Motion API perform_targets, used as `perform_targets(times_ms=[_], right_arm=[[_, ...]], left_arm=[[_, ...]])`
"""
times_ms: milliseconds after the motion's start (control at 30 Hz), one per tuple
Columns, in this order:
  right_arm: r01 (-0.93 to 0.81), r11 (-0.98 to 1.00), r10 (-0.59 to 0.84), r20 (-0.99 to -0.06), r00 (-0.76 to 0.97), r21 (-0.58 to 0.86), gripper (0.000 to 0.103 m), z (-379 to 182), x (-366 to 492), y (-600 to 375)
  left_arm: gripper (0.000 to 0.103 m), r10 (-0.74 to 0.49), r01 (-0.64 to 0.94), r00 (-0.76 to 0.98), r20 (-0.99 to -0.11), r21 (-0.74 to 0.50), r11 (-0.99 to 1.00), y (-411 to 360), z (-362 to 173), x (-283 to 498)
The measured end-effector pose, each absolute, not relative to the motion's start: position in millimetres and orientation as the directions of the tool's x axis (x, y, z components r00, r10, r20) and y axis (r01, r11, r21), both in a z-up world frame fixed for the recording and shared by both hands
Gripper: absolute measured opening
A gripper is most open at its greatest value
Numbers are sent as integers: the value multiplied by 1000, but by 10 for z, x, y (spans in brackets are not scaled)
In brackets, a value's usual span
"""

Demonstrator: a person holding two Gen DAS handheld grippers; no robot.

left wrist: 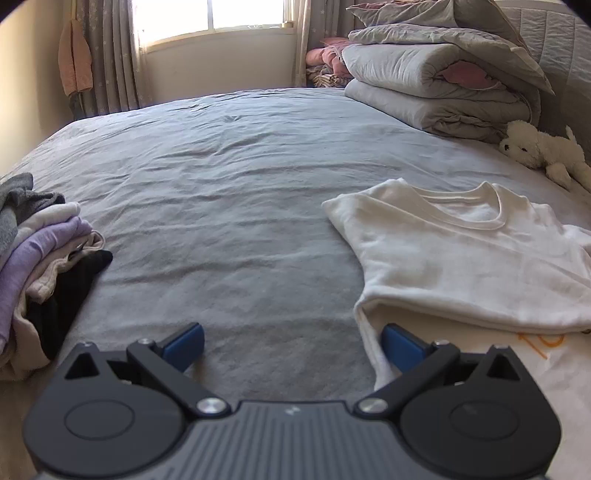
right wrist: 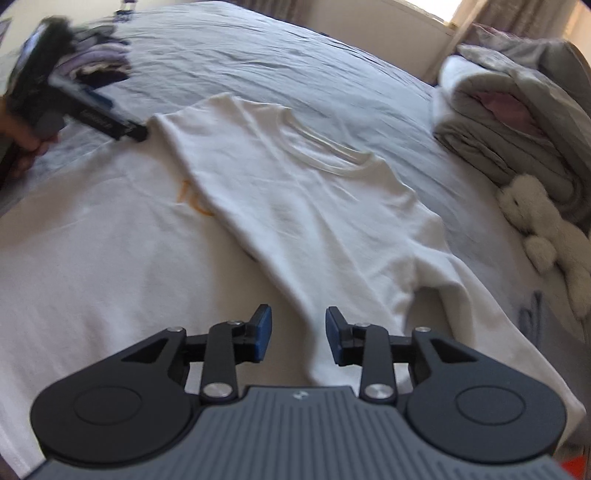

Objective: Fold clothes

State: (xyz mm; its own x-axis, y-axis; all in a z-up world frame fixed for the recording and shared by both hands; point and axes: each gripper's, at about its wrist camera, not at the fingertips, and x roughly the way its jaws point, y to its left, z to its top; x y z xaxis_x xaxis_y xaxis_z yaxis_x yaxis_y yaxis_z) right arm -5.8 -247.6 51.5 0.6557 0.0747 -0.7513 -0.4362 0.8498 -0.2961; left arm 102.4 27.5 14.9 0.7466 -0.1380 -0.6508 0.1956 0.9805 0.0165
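The white T-shirt (right wrist: 295,206) lies half-folded on the bed (left wrist: 221,166), collar far — right tool (right wrist: 298,334) narrowly parted over its near edge, left tool (left wrist: 291,347) wide beside its left fold.

**Around the bed: bedding, a toy and a window**

A grey-blue sheet (left wrist: 229,177) covers the bed, creased all over. At its far right corner sits a stack of folded grey quilts (left wrist: 439,81), with a pink lining showing in the fold and a pillow on top. Just beside the stack lies a white plush dog (left wrist: 543,151) on its side. Behind the stack, pink bedding (left wrist: 327,59) is bundled in the corner. A bright window (left wrist: 214,18) stands beyond the bed, flanked by grey star-patterned curtains (left wrist: 107,55). A peach garment (left wrist: 75,59) hangs on the left wall.
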Motion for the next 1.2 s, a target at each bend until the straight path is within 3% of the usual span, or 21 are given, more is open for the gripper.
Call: perform_targets(times_ms=[33, 133, 367, 500, 600, 633, 667, 867, 1067, 1200], right_arm=[[-437, 846, 67, -751, 656, -305, 34, 495, -44, -2442], [-451, 849, 95, -759, 644, -276, 3, 564, -76, -2447], [-500, 847, 192, -773, 605, -181, 3, 785, -215, -2502], [-549, 803, 127, -834, 537, -231, 4, 495, -194, -2379], [-555, 807, 183, -809, 559, -201, 5, 618, -241, -2425], [-553, 812, 204, -798, 567, -186, 14, 670, -255, -2458], [-542, 824, 224, -786, 577, -162, 15, 726, -256, -2528], [-360, 932, 293, -674, 678, 44, 19, 1047, -172, -3068], [-477, 874, 225, -793, 567, -94, 19, 691, -158, -2707], [-516, 843, 233, -761, 606, -153, 24, 665, -206, -2475]], left_arm=[[102, -137, 195, 747, -650, 17, 981, 275, 147, 1025], [102, -133, 190, 749, -649, 18, 982, 281, 146, 1027], [103, -130, 174, 743, -656, 1, 985, 343, 143, 1073], [103, -129, 175, 743, -657, 4, 985, 341, 141, 1078], [103, -132, 177, 742, -657, 2, 984, 351, 139, 1083], [103, -133, 177, 742, -658, 2, 984, 353, 140, 1084], [103, -133, 178, 741, -658, 2, 984, 355, 141, 1085], [103, -123, 179, 743, -658, 18, 984, 331, 136, 1081], [103, -127, 180, 742, -658, 12, 984, 347, 133, 1094], [103, -129, 178, 744, -656, 8, 984, 354, 126, 1103]])
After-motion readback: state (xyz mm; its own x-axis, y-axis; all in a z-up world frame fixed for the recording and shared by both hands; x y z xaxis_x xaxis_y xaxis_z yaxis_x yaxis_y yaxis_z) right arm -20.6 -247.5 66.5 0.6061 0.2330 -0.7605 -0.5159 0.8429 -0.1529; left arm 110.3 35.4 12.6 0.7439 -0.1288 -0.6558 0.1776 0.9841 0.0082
